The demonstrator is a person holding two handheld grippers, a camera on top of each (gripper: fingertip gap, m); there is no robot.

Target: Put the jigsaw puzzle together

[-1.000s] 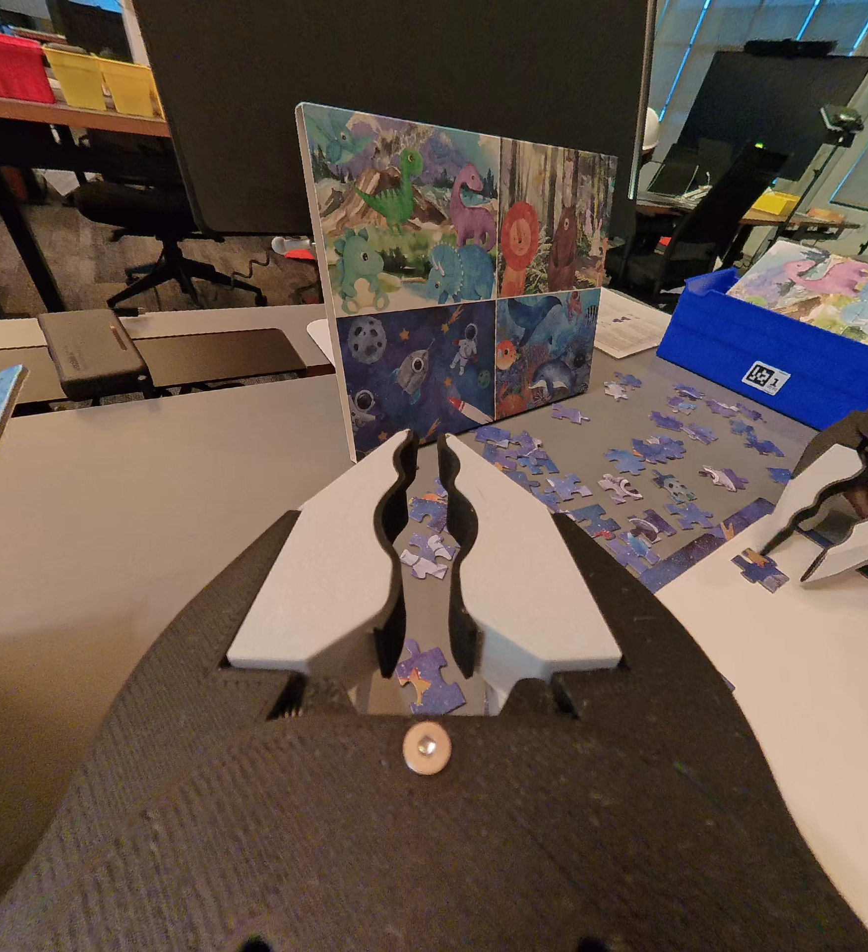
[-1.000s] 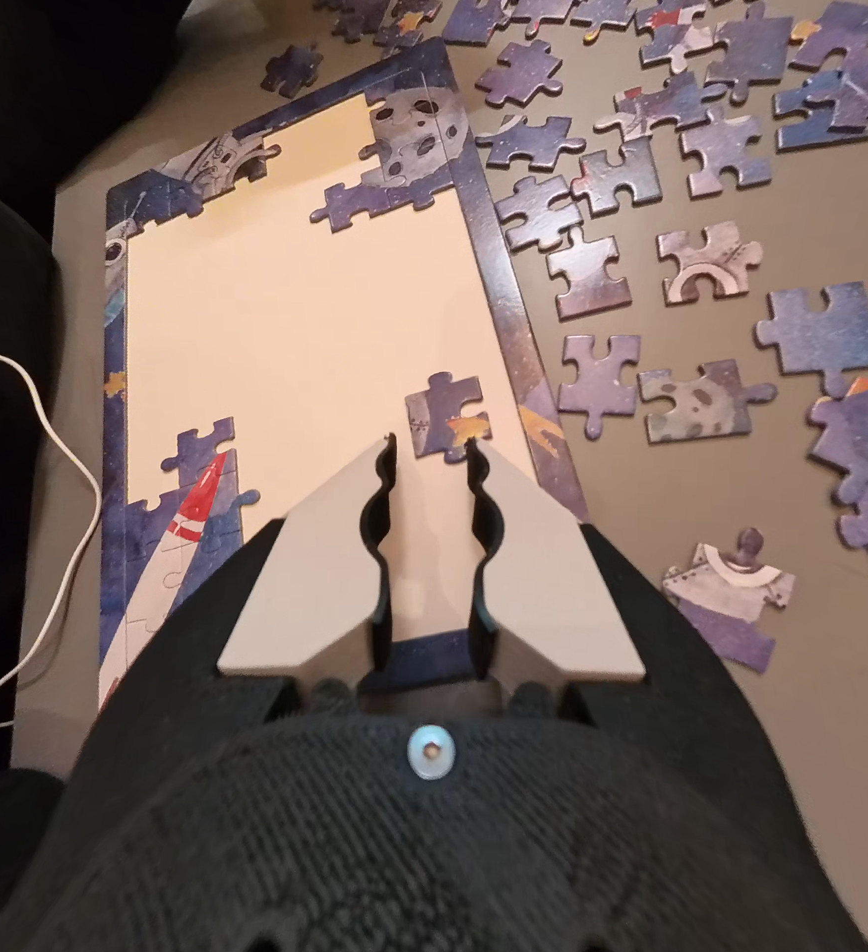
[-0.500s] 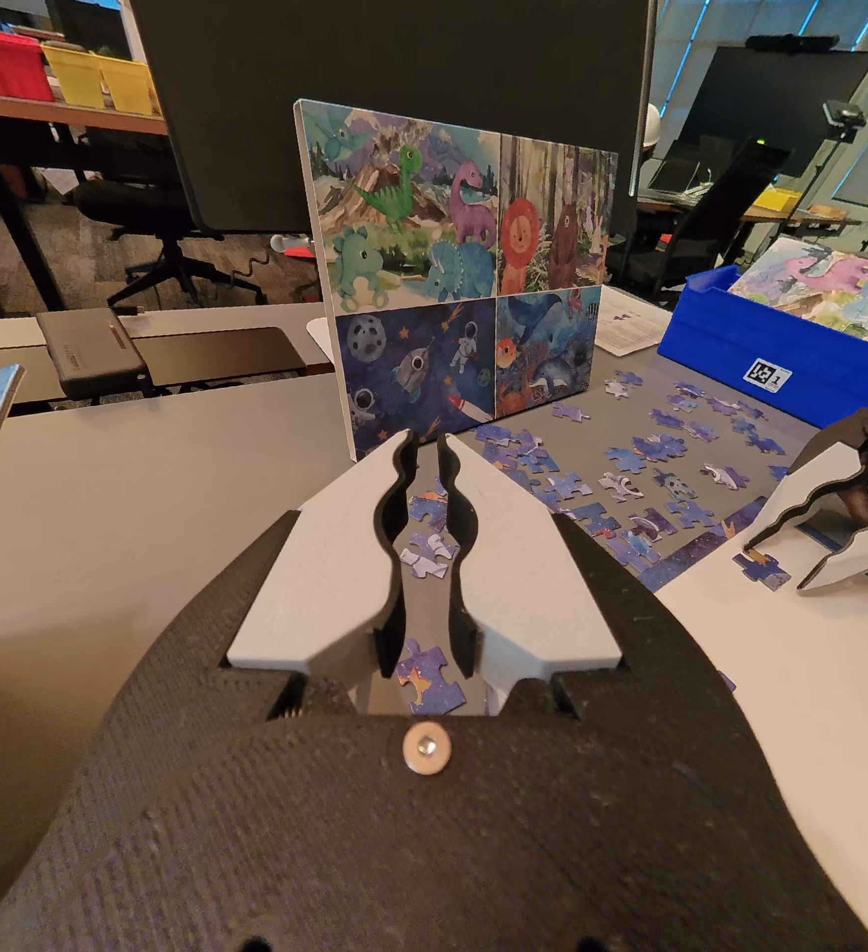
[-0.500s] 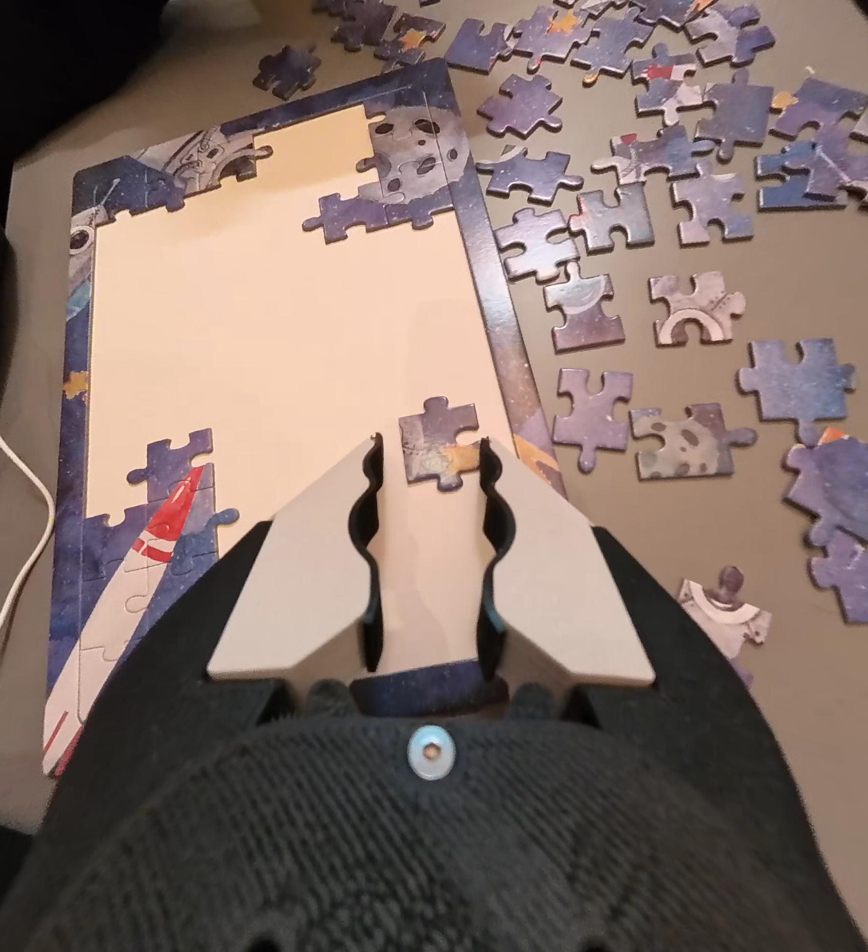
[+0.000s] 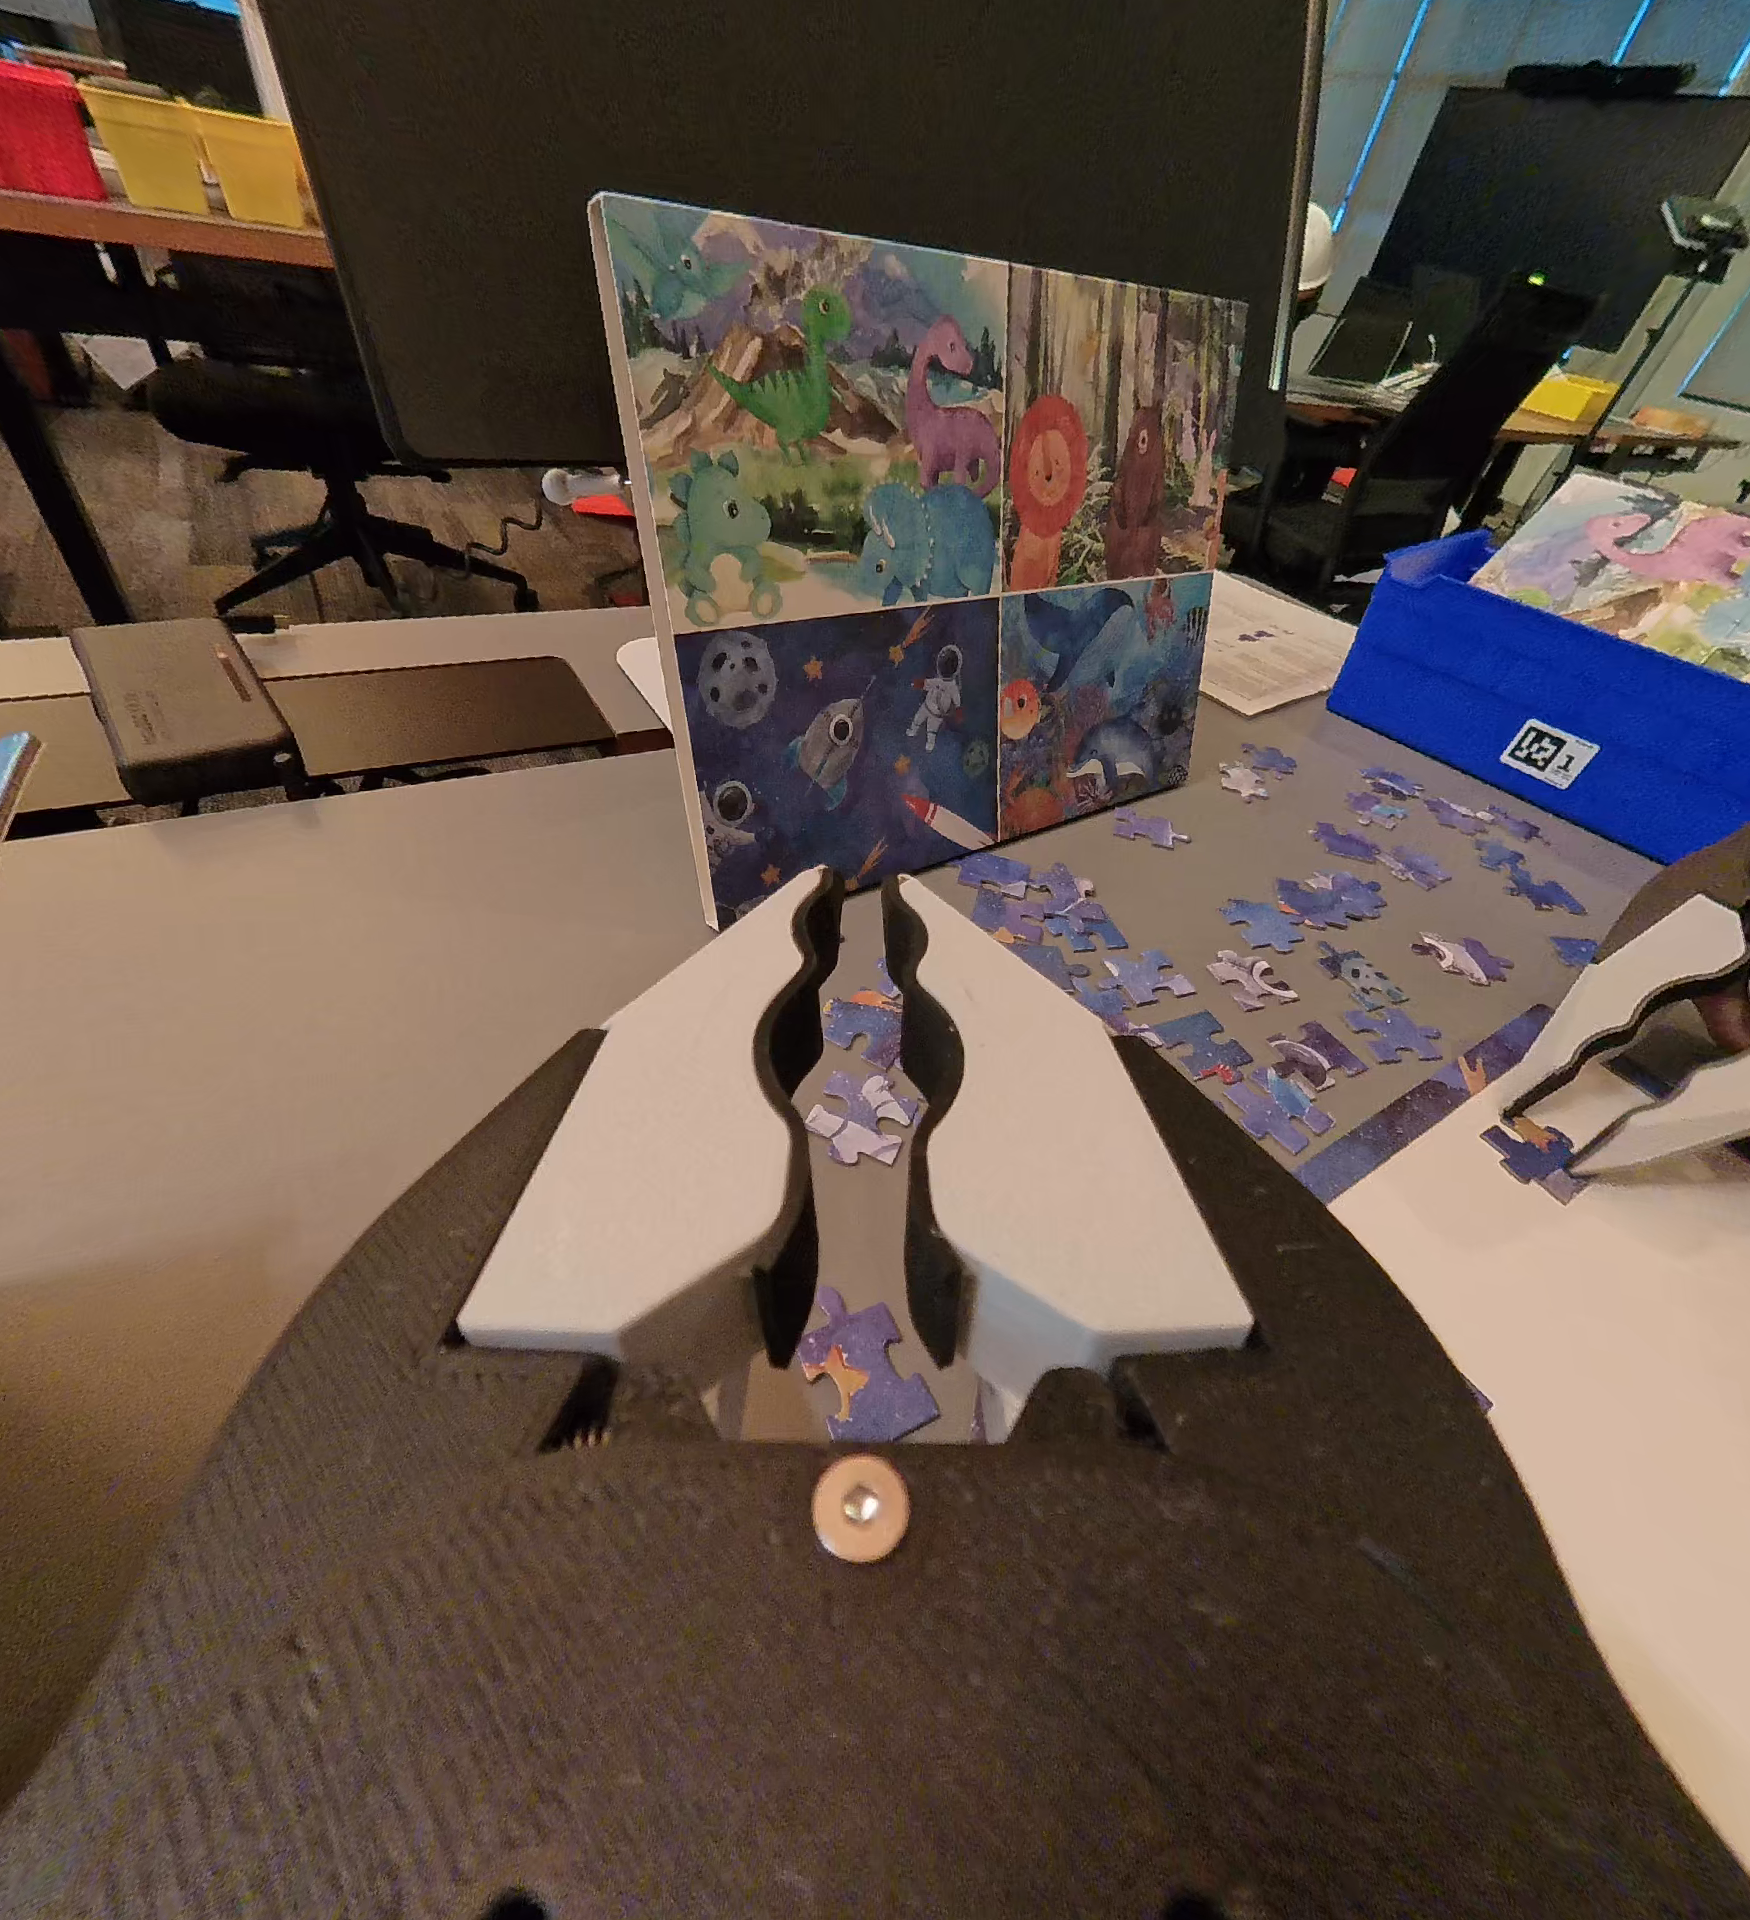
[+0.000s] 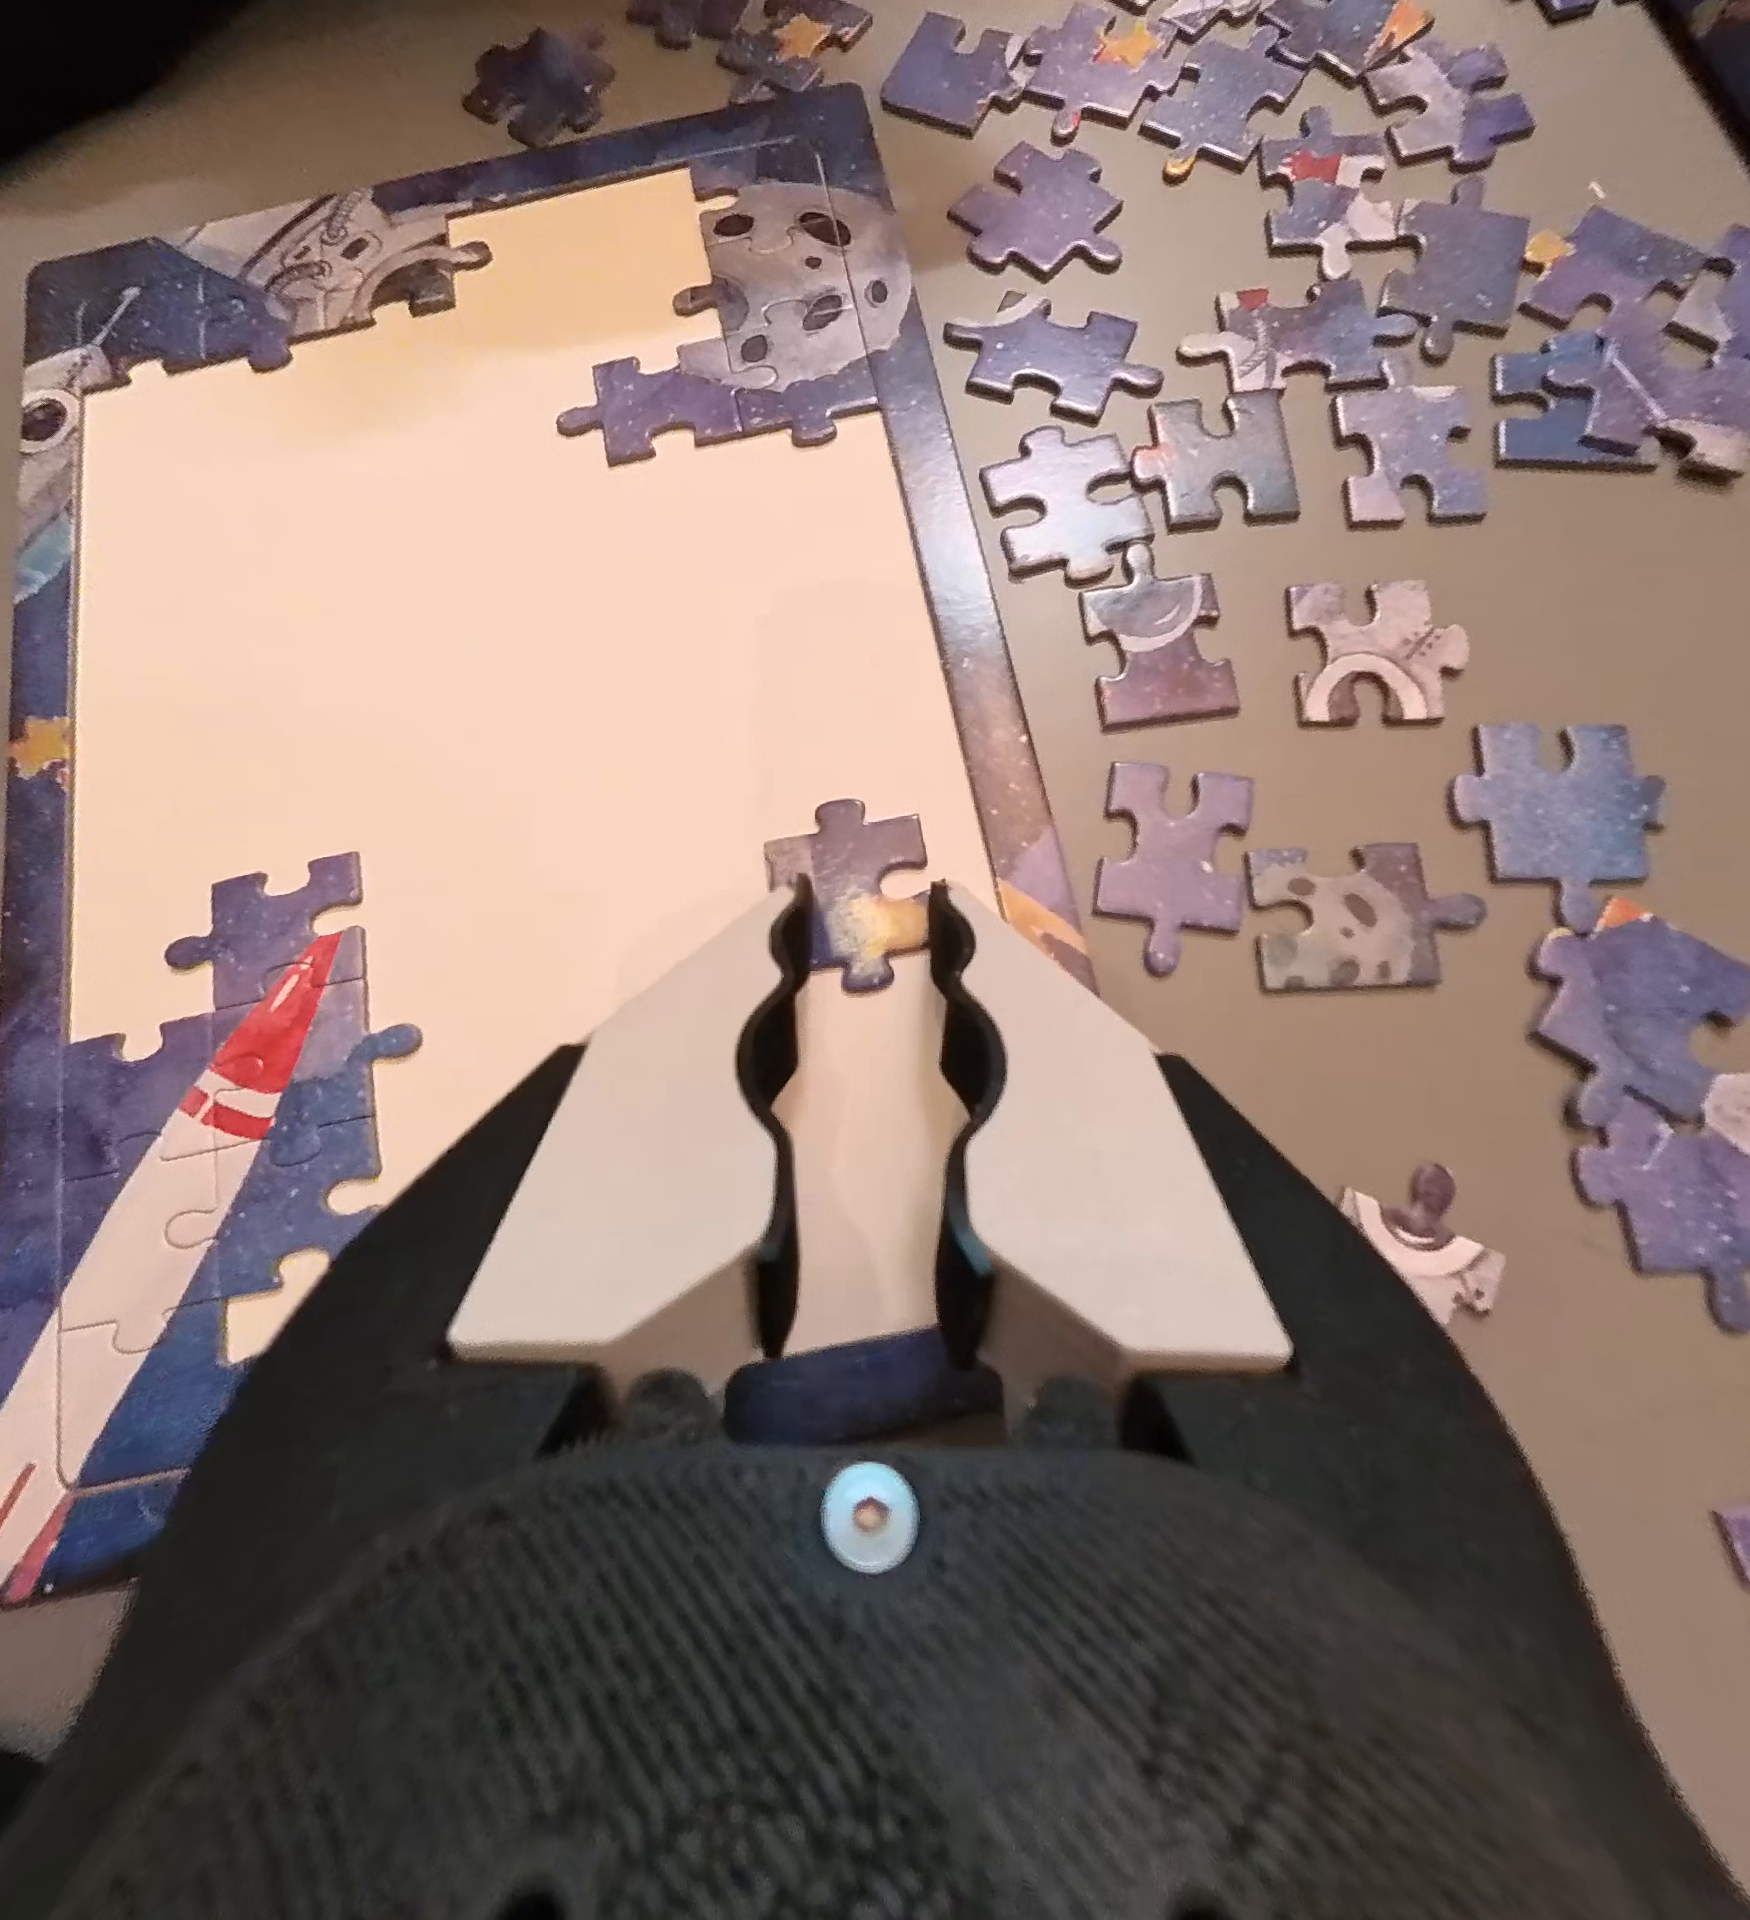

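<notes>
Hovering over the grey desk (image 5: 227, 1039), the left tongs (image 5: 858, 896) are standing nearly clenched with only a narrow slit between the fingertips, gripping nothing. At twelve o'clock from them a picture board (image 5: 912, 540) is standing upright, and loose puzzle pieces (image 5: 1266, 987) are lying scattered toward two o'clock, with a blue bin (image 5: 1577, 717) sitting beyond them. At three o'clock the right tongs (image 6: 866, 899) are reaching down onto the puzzle tray (image 6: 497, 623), their tips sitting on either side of a blue piece with an orange streak (image 6: 855, 883); both pads are appearing to press its edges, while the piece is lying flat on the cream floor of the tray, just inside the right border at four o'clock. Assembled rocket pieces (image 6: 227, 1091) are filling the tray's seven o'clock corner, and moon pieces (image 6: 788, 301) are filling its one o'clock corner. More loose pieces (image 6: 1370, 520) are lying on the desk at the tray's three o'clock.
</notes>
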